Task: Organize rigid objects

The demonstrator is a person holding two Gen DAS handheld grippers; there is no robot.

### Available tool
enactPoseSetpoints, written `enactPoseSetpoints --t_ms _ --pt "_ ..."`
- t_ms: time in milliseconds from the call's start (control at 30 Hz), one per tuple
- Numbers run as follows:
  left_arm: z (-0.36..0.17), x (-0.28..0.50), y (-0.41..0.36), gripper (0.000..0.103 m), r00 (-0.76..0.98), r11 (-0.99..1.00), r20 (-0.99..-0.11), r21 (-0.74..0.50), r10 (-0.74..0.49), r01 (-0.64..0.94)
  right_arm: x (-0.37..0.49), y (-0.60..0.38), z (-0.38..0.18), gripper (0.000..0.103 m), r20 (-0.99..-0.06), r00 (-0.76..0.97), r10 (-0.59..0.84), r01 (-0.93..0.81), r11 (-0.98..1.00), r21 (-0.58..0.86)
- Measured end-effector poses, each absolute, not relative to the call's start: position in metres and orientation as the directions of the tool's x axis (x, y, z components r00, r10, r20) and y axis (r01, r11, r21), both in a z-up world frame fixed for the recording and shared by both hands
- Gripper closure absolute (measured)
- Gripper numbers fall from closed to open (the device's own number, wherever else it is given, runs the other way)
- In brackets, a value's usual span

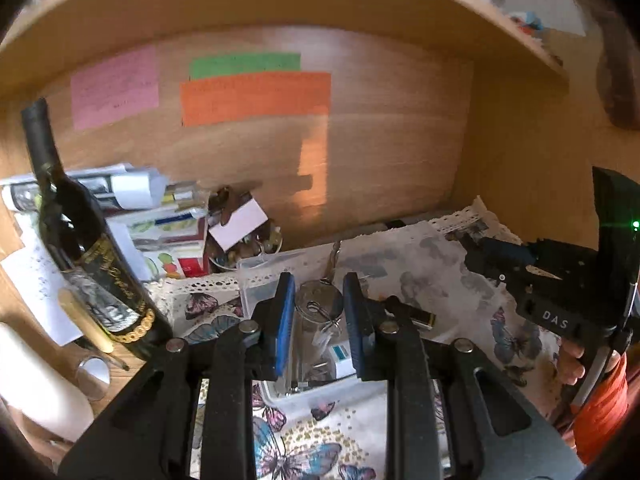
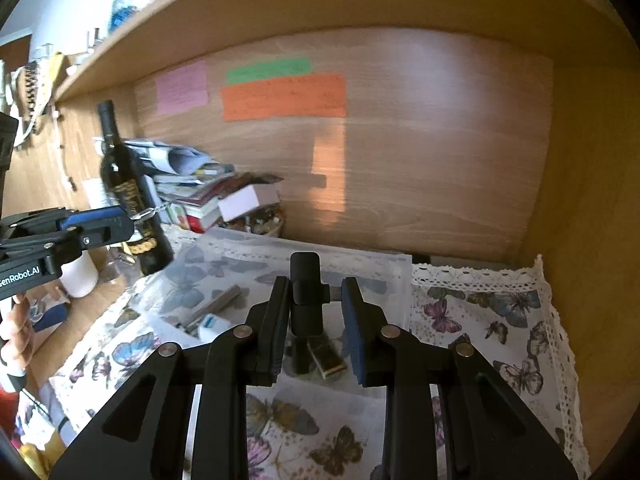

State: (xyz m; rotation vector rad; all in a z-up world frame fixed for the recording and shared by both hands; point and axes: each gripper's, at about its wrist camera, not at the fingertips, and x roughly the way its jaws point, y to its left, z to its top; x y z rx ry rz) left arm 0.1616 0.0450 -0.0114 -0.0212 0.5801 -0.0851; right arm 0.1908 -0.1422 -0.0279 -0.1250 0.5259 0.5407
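A clear plastic box [image 1: 256, 270] sits on the butterfly cloth [image 1: 440, 264] inside a wooden shelf. My left gripper [image 1: 319, 308] hovers over the box, shut on a round metal keychain tag [image 1: 318, 302] whose chain hangs between the blue pads. The box holds small items, among them a white-teal piece [image 1: 340, 354]. My right gripper [image 2: 316, 304] is shut on a black USB adapter [image 2: 306, 292], gripped across its body and plug, above the box [image 2: 360, 264]. A dark gold-edged stick [image 2: 326, 354] lies below it. The left gripper also shows in the right wrist view [image 2: 100, 226].
A dark wine bottle [image 1: 80, 240] stands at the left beside a stack of magazines [image 1: 160, 216] and a bowl of trinkets [image 1: 248, 244]. A white cup [image 1: 36, 384] and a tape roll [image 1: 94, 376] sit at the front left. Coloured notes [image 1: 256, 96] hang on the back wall.
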Motion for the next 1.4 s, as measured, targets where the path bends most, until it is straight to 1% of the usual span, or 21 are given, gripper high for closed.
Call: enactPoseSetpoints --t_ms 233,400,567,633,667,733,800,833,900,967,1033,1100,1233,1300,1400 --pt "-0.048 0.2 0.049 0.079 0.767 0.995 -0.633 -0.074 -0.101 0.07 0.22 -0.135 -0.06 0.079 -0.601 0.69 0.403 -0.491 0.871 0.02" --pt "-0.074 0.214 0.05 0.079 0.702 0.989 -0.697 -0.121 -0.143 0.082 0.229 -0.13 -0.073 0.079 -0.64 0.666 0.384 -0.488 0.873 0.016" --pt "-0.076 0.214 0.052 0.08 0.693 0.988 -0.706 -0.138 -0.149 0.073 0.231 -0.125 -0.081 0.078 -0.662 0.646 0.381 -0.502 0.865 0.008" --pt "-0.073 0.212 0.052 0.08 0.696 0.988 -0.703 -0.136 -0.146 0.07 0.229 -0.124 -0.081 0.074 -0.659 0.651 0.378 -0.502 0.865 0.001" --pt "-0.071 0.209 0.051 0.079 0.703 0.989 -0.697 -0.13 -0.14 0.069 0.228 -0.124 -0.08 0.069 -0.655 0.653 0.379 -0.502 0.865 0.0" --pt "-0.066 0.202 0.051 0.074 0.715 0.991 -0.687 -0.118 -0.13 0.068 0.224 -0.125 -0.076 0.065 -0.643 0.663 0.383 -0.501 0.866 -0.002" --pt "-0.061 0.195 0.051 0.065 0.727 0.992 -0.675 -0.109 -0.122 0.065 0.22 -0.126 -0.072 0.065 -0.632 0.673 0.384 -0.5 0.866 -0.007" --pt "-0.058 0.19 0.051 0.062 0.738 0.993 -0.665 -0.103 -0.116 0.064 0.217 -0.126 -0.068 0.064 -0.624 0.679 0.387 -0.501 0.865 -0.008" --pt "-0.052 0.18 0.051 0.056 0.757 0.995 -0.646 -0.085 -0.1 0.059 0.21 -0.128 -0.062 0.059 -0.609 0.687 0.396 -0.503 0.864 -0.006" --pt "-0.047 0.172 0.05 0.051 0.771 0.996 -0.63 -0.073 -0.089 0.056 0.202 -0.131 -0.056 0.055 -0.591 0.694 0.411 -0.508 0.862 0.003" --pt "-0.043 0.161 0.05 0.048 0.786 0.997 -0.614 -0.061 -0.078 0.052 0.192 -0.135 -0.05 0.053 -0.573 0.7 0.426 -0.515 0.857 0.009" --pt "-0.039 0.149 0.049 0.04 0.798 0.998 -0.599 -0.054 -0.067 0.043 0.181 -0.137 -0.045 0.052 -0.555 0.706 0.44 -0.523 0.852 0.01" --pt "-0.037 0.127 0.048 0.03 0.815 0.999 -0.579 -0.033 -0.036 0.02 0.157 -0.142 -0.038 0.051 -0.532 0.709 0.463 -0.543 0.84 0.009" --pt "-0.039 0.114 0.047 0.018 0.82 1.0 -0.572 -0.023 -0.02 0.009 0.145 -0.145 -0.038 0.047 -0.522 0.71 0.473 -0.549 0.836 0.01" --pt "-0.045 0.092 0.048 0.012 0.824 1.0 -0.566 -0.01 0.007 -0.016 0.128 -0.149 -0.042 0.044 -0.519 0.703 0.486 -0.559 0.829 0.02"
